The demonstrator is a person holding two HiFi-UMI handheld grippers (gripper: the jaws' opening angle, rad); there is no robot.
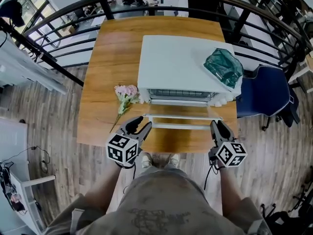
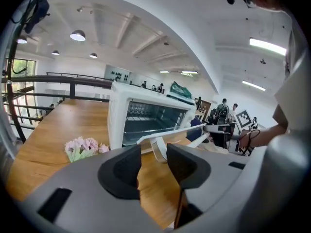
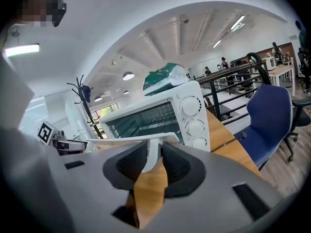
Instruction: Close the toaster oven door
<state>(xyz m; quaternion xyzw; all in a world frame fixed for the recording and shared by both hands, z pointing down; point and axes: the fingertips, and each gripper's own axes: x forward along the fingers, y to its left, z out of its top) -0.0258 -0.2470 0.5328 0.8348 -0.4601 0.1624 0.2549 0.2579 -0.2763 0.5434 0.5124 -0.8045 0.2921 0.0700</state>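
Observation:
The white toaster oven (image 1: pixel 176 62) stands on the wooden table (image 1: pixel 112 48) with its glass door (image 1: pixel 182 117) folded down flat toward me. The door's white handle (image 1: pixel 181 127) runs along the door's near edge. My right gripper (image 1: pixel 216 127) is at the handle's right end, and in the right gripper view its pads (image 3: pixel 171 164) press on the handle's white post (image 3: pixel 151 153). My left gripper (image 1: pixel 140 125) is at the handle's left end. Its jaws stand apart in the left gripper view, with the handle post (image 2: pixel 158 152) just beyond the fingertips (image 2: pixel 131 161), not touched.
A bunch of pink flowers (image 1: pixel 125 94) lies on the table left of the oven. A green bag (image 1: pixel 224 66) rests on the oven's top. A blue chair (image 1: pixel 266 92) stands right of the table. A black railing (image 1: pixel 58 13) curves behind.

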